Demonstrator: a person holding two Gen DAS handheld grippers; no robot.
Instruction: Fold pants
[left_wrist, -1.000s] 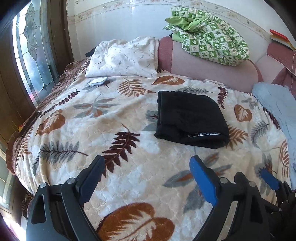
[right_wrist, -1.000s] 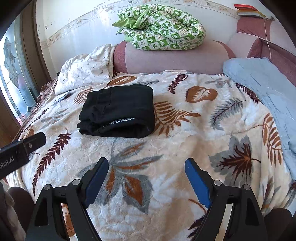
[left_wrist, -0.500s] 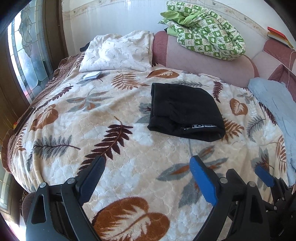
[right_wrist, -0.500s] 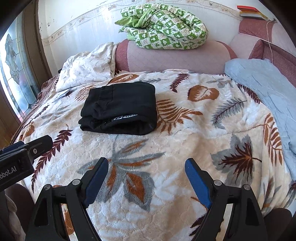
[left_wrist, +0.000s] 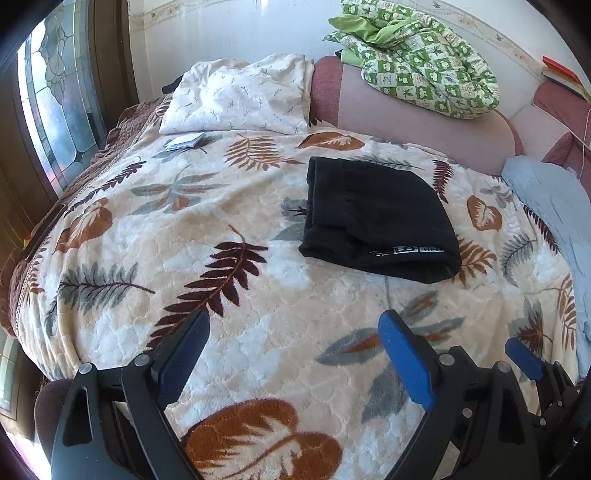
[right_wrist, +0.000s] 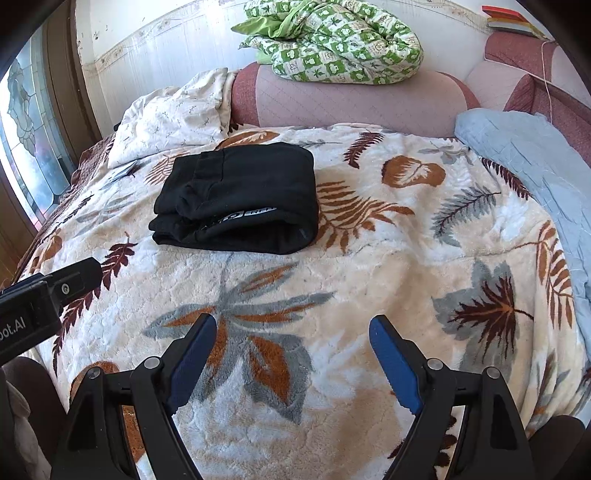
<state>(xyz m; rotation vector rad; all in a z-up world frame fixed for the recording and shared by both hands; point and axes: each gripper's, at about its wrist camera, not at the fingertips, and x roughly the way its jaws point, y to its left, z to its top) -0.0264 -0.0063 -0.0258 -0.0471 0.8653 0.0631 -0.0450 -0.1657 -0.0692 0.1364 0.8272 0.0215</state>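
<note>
While both tongs, left and right, gape empty, folded pants lie ahead, well apart, left-right across the bed.

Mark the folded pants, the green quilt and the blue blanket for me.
Folded pants (right_wrist: 251, 192), right wrist view, top layer's middle.
Green quilt (right_wrist: 343, 44), right wrist view, middle of the bundle.
Blue blanket (right_wrist: 524, 155), right wrist view, its upper part.

Left claw and right claw both gape wide, seemingly level, gripping nothing.
</note>
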